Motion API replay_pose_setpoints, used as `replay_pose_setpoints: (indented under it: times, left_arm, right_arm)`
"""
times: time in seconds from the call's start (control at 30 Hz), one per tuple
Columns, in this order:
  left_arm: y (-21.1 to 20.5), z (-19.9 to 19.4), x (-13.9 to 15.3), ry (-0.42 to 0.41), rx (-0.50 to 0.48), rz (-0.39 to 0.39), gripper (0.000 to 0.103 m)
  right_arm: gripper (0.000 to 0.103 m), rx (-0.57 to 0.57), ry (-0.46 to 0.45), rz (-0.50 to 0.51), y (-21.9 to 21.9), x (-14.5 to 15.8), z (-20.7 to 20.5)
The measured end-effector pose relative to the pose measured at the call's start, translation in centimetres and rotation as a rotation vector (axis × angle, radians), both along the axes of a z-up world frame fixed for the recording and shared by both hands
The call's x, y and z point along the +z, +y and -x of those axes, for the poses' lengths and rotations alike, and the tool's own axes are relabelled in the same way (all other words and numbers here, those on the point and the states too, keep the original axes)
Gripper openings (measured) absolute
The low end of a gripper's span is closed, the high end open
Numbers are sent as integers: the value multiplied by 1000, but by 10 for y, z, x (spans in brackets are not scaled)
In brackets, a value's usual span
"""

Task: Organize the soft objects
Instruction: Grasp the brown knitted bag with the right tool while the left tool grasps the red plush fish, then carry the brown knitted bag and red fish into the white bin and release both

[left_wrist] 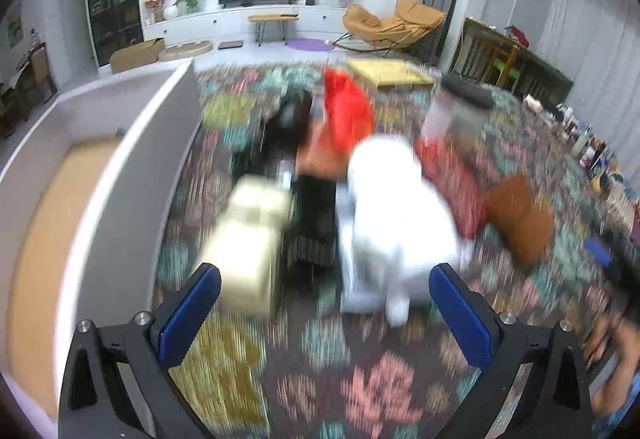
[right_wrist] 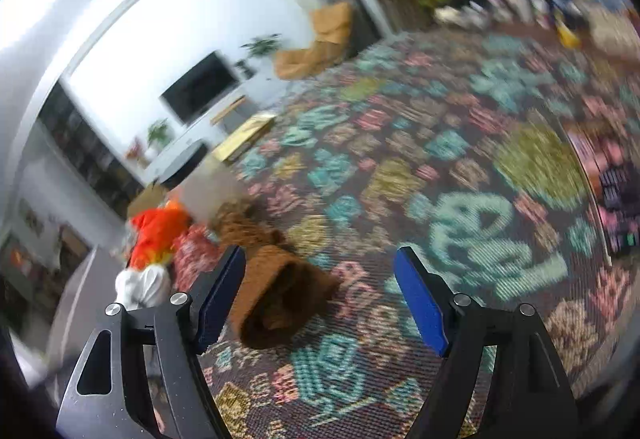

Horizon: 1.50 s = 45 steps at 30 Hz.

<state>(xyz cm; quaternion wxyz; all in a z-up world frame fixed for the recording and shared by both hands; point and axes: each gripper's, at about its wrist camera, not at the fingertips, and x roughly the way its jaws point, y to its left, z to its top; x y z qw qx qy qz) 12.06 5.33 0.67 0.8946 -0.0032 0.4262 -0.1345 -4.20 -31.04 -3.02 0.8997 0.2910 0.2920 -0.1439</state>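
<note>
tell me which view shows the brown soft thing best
The right wrist view: the brown soft object lies large on the patterned carpet, just ahead of the open right gripper. The left wrist view shows it smaller, blurred, off right.

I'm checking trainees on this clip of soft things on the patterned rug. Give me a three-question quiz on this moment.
1. True or false: the left gripper holds the white soft item.
2. Which item lies nearest the right gripper? A) the orange-red plush B) the brown soft item C) the tan chair
3. Fill in: the soft things lie on a patterned ____.

Key: 1 false, its pads stand apart with nothing between them. 2 B, it lies by one finger, ungripped. 3 rug.
</note>
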Motion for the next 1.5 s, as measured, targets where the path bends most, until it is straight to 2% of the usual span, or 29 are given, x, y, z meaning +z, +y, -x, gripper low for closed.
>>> replay_pose_setpoints:
  times: [0.1, 0.13, 0.2, 0.23, 0.33, 0.37, 0.47, 0.5, 0.53, 0.57, 0.63, 0.67, 0.73, 0.83, 0.9, 0.93, 1.07, 1.13, 1.27, 1.33, 1.37, 1.4, 1.47, 1.5]
  left_arm:
    - [-19, -52, 16, 15, -40, -28, 103]
    - [-33, -81, 18, 17, -61, -75, 103]
    - [-51, -118, 17, 30, -70, -126, 103]
    - [-63, -142, 13, 47, -70, -154, 103]
    - [-89, -193, -2, 89, -53, -187, 103]
    - [-97, -205, -9, 100, -50, -195, 103]
    - [-128, -239, -42, 173, -71, -272, 103]
    - [-134, -247, -51, 198, -74, -311, 94]
    - [-138, -252, -57, 205, -81, -339, 80]
    - [-139, -254, -58, 205, -94, -337, 46]
    - [-129, -257, -52, 217, -93, -246, 35]
    - [-125, -256, -48, 207, -88, -213, 31]
    - [-105, -247, -28, 183, -71, -107, 30]
    - [-77, -219, 9, 137, -88, 33, 30]
    - [-54, -195, 36, 96, -107, 91, 30]
    - [-33, -173, 54, 71, -118, 136, 30]
    - [46, -105, 94, 14, -76, 194, 30]
    - [98, -68, 104, -7, -14, 171, 31]
    - [183, -5, 105, -35, 140, 8, 31]
    - [228, 22, 99, -32, 249, -52, 34]
    - [240, 29, 96, -31, 293, -75, 48]
    - [259, 39, 91, -25, 365, -110, 72]
    - [279, 51, 84, -34, 443, -136, 87]
    - [286, 58, 81, -47, 467, -137, 87]
  right_arm:
    - [82, 160, 74, 85, 17, 8, -30]
    - [82, 212, 106, 100, 20, 9, -42]
    - [84, 323, 247, 146, 28, 5, -76]
    - [84, 367, 327, 171, 32, 0, -91]
    - [85, 466, 494, 256, 43, -24, -124]
    - [89, 498, 507, 252, 45, -31, -129]
    - [86, 554, 542, 244, 46, -48, -140]
    - [75, 550, 542, 256, 45, -50, -141]
    - [72, 546, 509, 197, 38, -49, -139]
    - [68, 530, 487, 148, 31, -47, -136]
    - [64, 496, 429, 43, 13, -39, -128]
    - [64, 485, 381, -27, 6, -35, -123]
    - [64, 467, 311, -109, -6, -25, -115]
    - [64, 457, 261, -85, -10, 4, -103]
    - [64, 477, 242, -74, 1, 22, -97]
    - [64, 496, 232, -68, 10, 32, -95]
    - [65, 640, 181, -25, 79, 74, -96]
    - [65, 755, 148, -24, 131, 99, -102]
    - [66, 973, 104, -73, 238, 131, -116]
    - [69, 1072, 88, -126, 300, 141, -130]
    - [79, 1092, 85, -139, 318, 142, -135]
    - [85, 1114, 89, -162, 344, 142, -143]
    - [87, 1132, 137, -230, 377, 131, -156]
    - [87, 1120, 142, -249, 379, 128, -159]
